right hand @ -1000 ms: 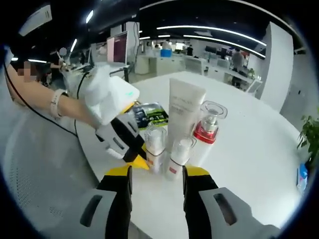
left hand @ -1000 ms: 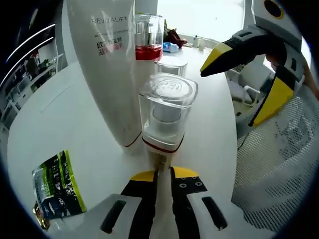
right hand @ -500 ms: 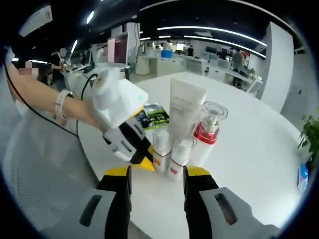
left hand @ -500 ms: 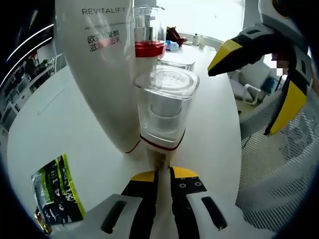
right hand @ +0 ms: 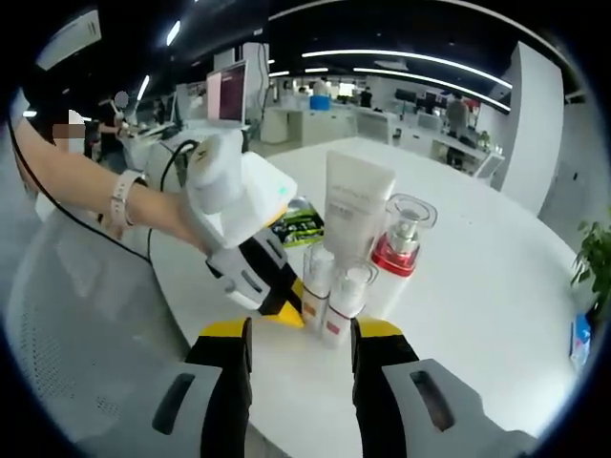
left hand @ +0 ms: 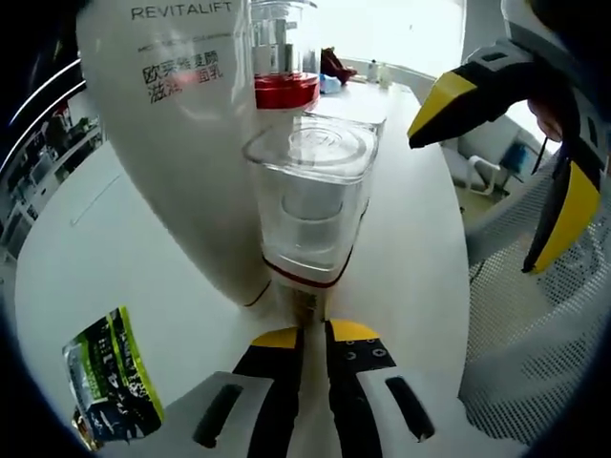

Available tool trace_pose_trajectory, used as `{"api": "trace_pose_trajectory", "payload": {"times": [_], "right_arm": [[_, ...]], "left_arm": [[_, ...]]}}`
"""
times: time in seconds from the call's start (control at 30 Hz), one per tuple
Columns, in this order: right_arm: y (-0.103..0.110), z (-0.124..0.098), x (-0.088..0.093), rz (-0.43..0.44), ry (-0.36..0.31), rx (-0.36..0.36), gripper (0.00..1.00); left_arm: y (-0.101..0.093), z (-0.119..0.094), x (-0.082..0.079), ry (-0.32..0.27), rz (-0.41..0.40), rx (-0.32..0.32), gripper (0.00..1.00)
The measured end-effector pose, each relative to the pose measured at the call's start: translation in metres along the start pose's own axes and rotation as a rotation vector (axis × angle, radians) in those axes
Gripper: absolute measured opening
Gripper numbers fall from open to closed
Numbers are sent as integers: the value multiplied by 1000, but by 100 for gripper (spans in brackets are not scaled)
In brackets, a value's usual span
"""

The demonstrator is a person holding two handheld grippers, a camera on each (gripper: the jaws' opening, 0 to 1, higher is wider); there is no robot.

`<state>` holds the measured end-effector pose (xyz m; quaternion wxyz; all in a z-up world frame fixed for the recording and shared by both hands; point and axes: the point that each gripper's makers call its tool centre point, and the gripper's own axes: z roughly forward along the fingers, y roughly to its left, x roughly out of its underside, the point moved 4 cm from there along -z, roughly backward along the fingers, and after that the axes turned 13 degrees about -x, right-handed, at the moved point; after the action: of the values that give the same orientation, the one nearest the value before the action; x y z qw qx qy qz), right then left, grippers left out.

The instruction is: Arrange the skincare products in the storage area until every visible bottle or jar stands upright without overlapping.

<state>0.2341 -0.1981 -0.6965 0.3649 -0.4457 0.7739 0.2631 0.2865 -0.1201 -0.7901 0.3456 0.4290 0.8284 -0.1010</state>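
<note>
My left gripper [left hand: 313, 334] is shut on the base of a small clear-capped bottle [left hand: 310, 205], holding it upright against the big white REVITALIFT tube [left hand: 181, 124]. Behind stand a red-collared pump bottle [left hand: 282, 57] and a second clear cap [left hand: 348, 107]. In the right gripper view the left gripper [right hand: 286, 310] holds that small bottle [right hand: 317, 284] beside its twin [right hand: 346, 296], in front of the tube [right hand: 353, 205] and the pump bottle [right hand: 401, 243]. My right gripper [right hand: 301, 334] is open just short of the group, and its yellow-tipped jaws [left hand: 473, 202] show spread wide.
A green sachet [left hand: 110, 382] lies flat on the round white table [left hand: 86, 239] left of the bottles, and it also shows behind the left gripper as a green sachet [right hand: 301, 227]. A mesh chair [left hand: 535, 363] stands past the table's near edge. Office desks fill the background.
My left gripper has carried the small bottle closer to the tube and beside the other small bottle. The right gripper has stayed open in place.
</note>
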Motion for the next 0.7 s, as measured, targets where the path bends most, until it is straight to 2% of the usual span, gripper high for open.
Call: {"api": "trace_pose_trajectory", "payload": {"times": [0.7], "right_arm": [[-2,0,2,0,9,6,41]], "left_arm": [[-1,-2,-2,5,10,3,8]]}}
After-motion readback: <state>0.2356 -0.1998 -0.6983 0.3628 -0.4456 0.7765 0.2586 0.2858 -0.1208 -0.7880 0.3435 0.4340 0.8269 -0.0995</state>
